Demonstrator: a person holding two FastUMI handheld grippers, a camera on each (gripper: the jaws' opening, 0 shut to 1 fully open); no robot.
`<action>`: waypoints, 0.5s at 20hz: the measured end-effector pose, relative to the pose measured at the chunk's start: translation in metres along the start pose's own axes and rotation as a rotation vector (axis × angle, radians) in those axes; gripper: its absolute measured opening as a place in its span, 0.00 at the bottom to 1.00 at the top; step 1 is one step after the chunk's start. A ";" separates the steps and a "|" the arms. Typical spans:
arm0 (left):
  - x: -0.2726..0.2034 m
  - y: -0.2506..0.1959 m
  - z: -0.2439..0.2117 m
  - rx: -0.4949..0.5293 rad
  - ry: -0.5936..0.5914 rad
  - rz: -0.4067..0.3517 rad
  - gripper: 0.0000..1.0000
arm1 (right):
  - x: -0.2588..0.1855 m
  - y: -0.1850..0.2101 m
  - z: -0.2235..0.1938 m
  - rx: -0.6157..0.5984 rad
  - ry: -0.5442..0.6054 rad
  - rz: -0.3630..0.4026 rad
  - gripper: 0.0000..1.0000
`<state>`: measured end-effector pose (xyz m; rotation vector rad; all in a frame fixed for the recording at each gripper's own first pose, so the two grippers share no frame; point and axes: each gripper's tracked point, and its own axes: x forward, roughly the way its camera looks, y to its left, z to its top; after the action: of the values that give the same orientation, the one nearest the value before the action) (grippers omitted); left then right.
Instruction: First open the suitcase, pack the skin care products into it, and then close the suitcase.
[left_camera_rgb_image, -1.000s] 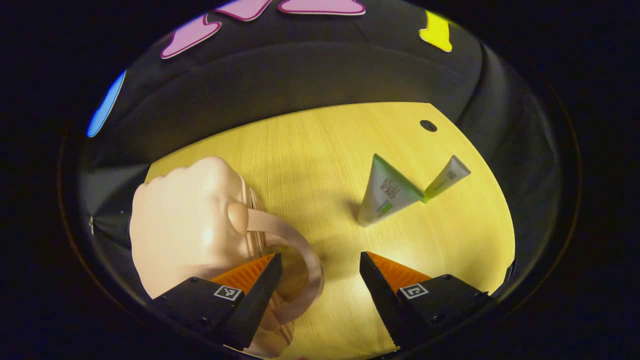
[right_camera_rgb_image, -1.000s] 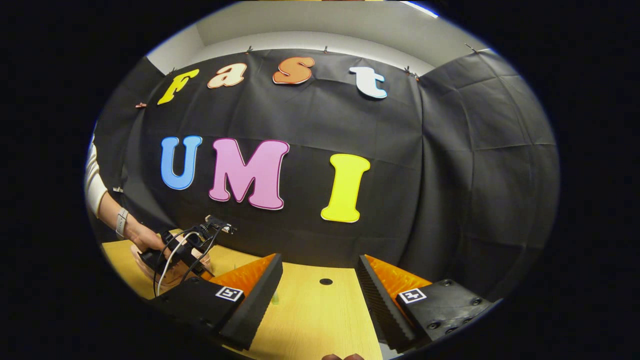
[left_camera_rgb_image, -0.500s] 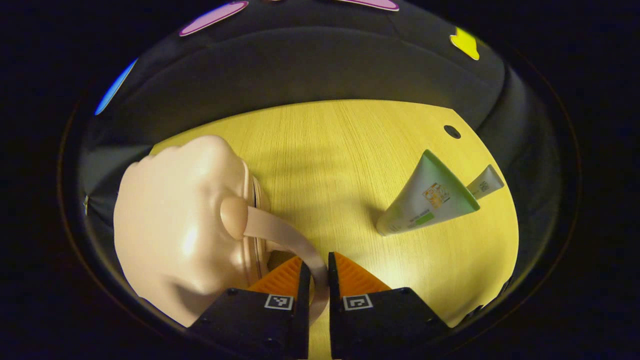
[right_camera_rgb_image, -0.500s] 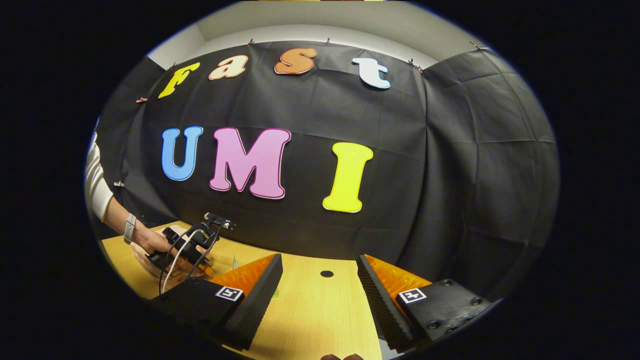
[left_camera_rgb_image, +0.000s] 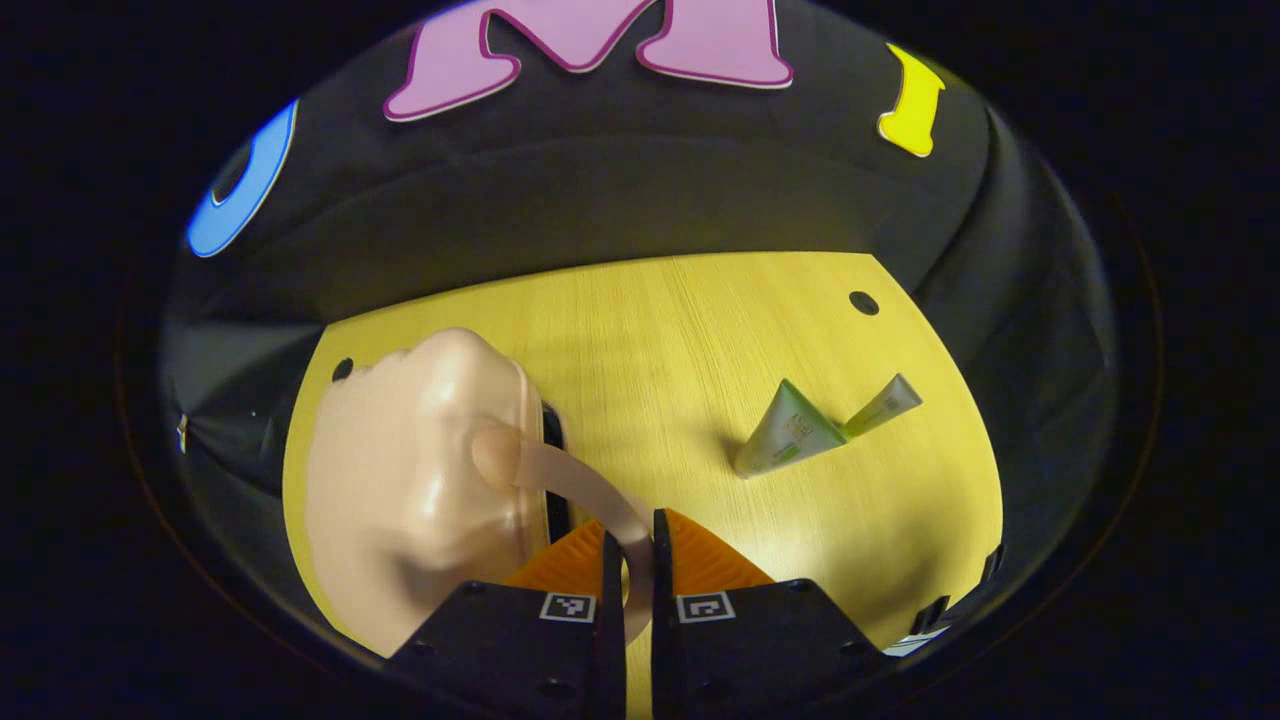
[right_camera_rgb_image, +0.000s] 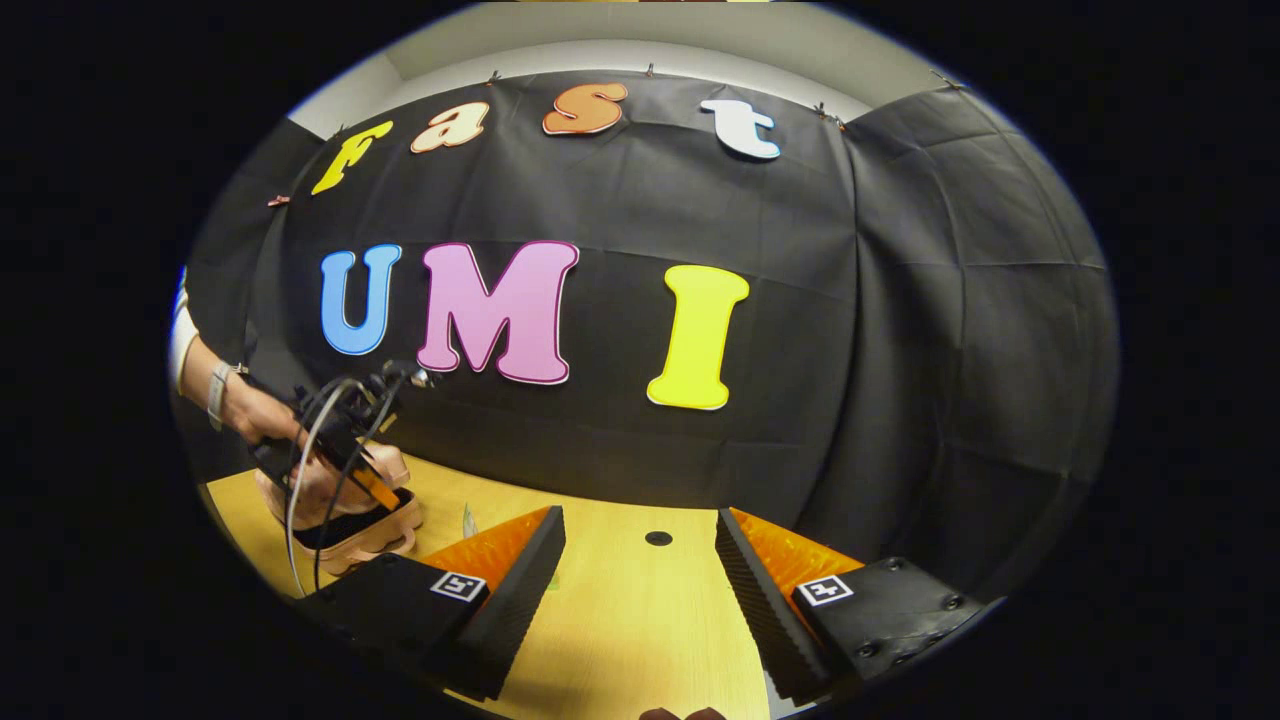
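Lifted since before, suitcase (left_camera_rgb_image: 410, 480) lid gapes (left jaws clamp its strap (left_camera_rgb_image: 580, 490)); right jaws spread wide, empty.

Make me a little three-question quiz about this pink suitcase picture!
1. True or false: the left gripper is shut on the suitcase handle.
2. How many skin care tubes lie on the table? A) one B) two C) four
3. Fill in: the right gripper has its jaws ____ and holds nothing.

Key: 1 true; 2 B; 3 open. The suitcase shows a dark gap along its seam, so the lid looks partly raised.
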<state>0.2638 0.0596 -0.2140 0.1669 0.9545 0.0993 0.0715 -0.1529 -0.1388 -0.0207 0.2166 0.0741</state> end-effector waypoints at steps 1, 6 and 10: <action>-0.018 0.011 0.009 0.015 -0.023 0.001 0.15 | 0.002 0.001 0.005 -0.002 -0.013 -0.001 0.96; -0.105 0.113 0.047 -0.096 -0.164 0.011 0.15 | 0.011 0.032 0.020 -0.009 -0.029 -0.006 0.96; -0.135 0.230 0.042 -0.102 -0.254 0.112 0.15 | 0.016 0.076 0.042 0.008 -0.050 -0.024 0.96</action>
<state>0.2181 0.2605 -0.0387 0.1356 0.6851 0.2245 0.0899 -0.0744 -0.1020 -0.0132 0.1670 0.0494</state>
